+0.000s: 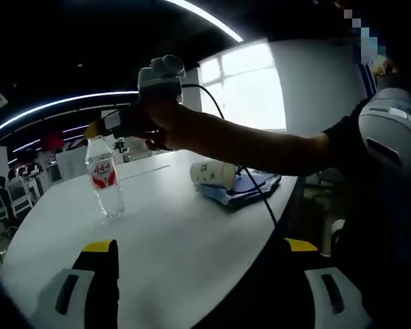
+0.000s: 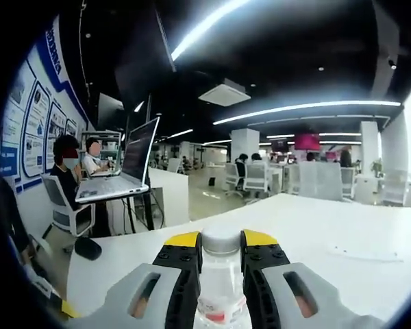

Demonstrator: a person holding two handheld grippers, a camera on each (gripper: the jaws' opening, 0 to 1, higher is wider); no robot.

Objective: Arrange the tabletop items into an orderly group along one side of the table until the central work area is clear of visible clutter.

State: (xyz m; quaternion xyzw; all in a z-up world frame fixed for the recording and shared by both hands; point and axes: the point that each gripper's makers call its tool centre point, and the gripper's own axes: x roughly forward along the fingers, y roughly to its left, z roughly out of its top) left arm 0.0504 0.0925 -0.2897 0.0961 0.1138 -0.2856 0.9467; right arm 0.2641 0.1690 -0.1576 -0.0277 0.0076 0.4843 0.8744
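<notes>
On the white desk (image 1: pixel 164 233), right gripper (image 2: pixel 221 257) clenched on water bottle (image 1: pixel 104 179) neck; left gripper (image 1: pixel 202 264) released, empty. Paper cup (image 1: pixel 212 173) and blue cloth (image 1: pixel 243 188) grouped near edge; bottle not yet grouped.

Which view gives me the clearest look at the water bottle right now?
The left gripper view: the water bottle stands upright on the white table, seen whole with its red label, and the right gripper at its cap. The right gripper view shows just its cap and shoulder between the jaws.
</notes>
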